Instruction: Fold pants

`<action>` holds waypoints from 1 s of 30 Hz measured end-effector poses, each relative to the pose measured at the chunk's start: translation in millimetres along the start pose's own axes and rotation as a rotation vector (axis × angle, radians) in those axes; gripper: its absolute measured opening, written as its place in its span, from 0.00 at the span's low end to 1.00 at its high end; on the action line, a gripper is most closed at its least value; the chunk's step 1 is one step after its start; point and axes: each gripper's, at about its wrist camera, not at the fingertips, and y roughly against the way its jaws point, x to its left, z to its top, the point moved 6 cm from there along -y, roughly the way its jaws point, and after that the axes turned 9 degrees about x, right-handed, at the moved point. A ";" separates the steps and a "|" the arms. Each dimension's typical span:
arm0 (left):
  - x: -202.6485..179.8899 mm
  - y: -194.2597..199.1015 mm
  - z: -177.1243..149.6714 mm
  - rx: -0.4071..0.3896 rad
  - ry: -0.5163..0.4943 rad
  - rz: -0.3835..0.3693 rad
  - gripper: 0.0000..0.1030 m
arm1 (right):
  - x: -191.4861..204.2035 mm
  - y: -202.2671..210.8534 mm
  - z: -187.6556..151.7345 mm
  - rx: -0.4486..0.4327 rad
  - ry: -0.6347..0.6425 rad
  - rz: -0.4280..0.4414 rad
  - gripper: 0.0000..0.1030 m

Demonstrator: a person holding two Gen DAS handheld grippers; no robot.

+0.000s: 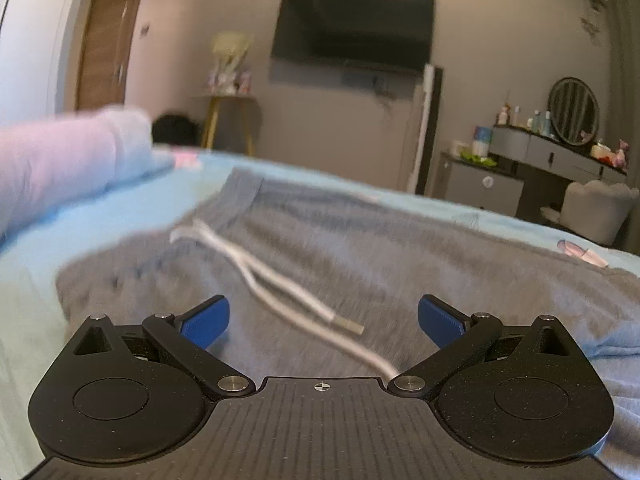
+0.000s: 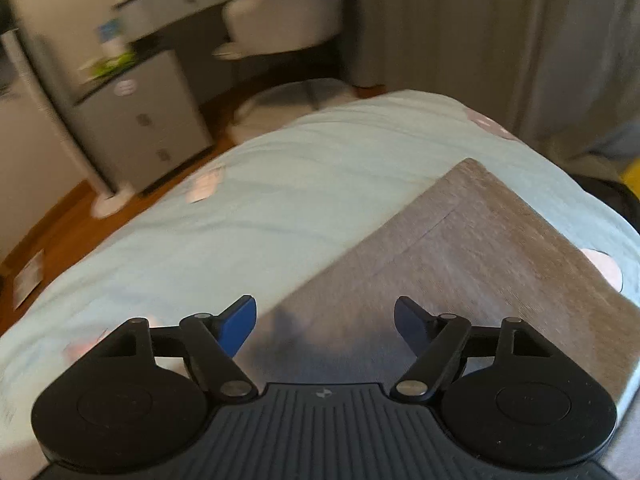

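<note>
grey pants [image 1: 360, 248] lie spread flat on the light blue bed sheet [image 1: 120, 216]. in the left wrist view the waistband end with 2 white drawstrings [image 1: 280, 292] sits directly ahead of the left gripper [image 1: 323, 322], cords trailing back toward the jaws and passing under the gap between the blue pads. the garment's long axis seems to run off to the right of this view, toward the far bed edge; cannot follow it fully, frame is blurred.

right wrist view: a leg end with a stitched hem line [image 2: 436, 220] runs diagonally up and right from the right gripper [image 2: 325, 322], its squared corner near the bed's far edge. the cloth's left edge falls just inside the left blue pad [image 2: 240, 326], so the fabric lies under and ahead of the jaws, offset to the right.

jaws of both grippers are spread wide, nothing between the pads. whether either touches the cloth, cannot tell.

judgement: no fold started. the left side is nearer the waist, the right nearer the hem. each needs to drop onto an edge and pinch. a pink-white bundle [image 1: 72, 160] sits at the far left on the bed.
</note>
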 end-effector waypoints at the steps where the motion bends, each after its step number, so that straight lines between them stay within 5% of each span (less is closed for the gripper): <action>1: 5.3 -5.1 -3.0 0.030 0.043 -0.008 1.00 | -0.6 -7.7 2.9 0.001 -0.012 -0.019 0.70; 4: 15.3 -18.1 -9.5 0.087 0.109 0.002 1.00 | -8.1 -25.8 6.9 0.011 -0.066 -0.107 0.58; 9: 10.1 -22.2 -14.4 0.104 0.061 0.035 1.00 | -27.0 -37.1 17.8 -0.026 -0.183 -0.073 0.54; 12: 11.6 -20.9 -16.1 0.105 0.065 0.021 1.00 | -36.2 -34.6 8.2 -0.049 -0.184 -0.058 0.27; 13: 13.6 -19.3 -16.3 0.098 0.073 0.009 1.00 | -38.7 -31.1 4.7 -0.051 -0.166 -0.028 0.08; 19: 23.6 -12.3 -11.9 0.083 0.153 -0.069 1.00 | -76.0 52.3 -29.7 -0.206 -0.096 0.160 0.05; 24: 23.9 -2.5 -1.3 0.116 0.157 -0.115 1.00 | -147.8 142.0 -124.2 -0.304 -0.116 0.280 0.05; 30: 17.2 5.0 48.4 0.110 0.256 -0.283 1.00 | -205.3 126.3 -221.9 -0.132 -0.114 0.177 0.05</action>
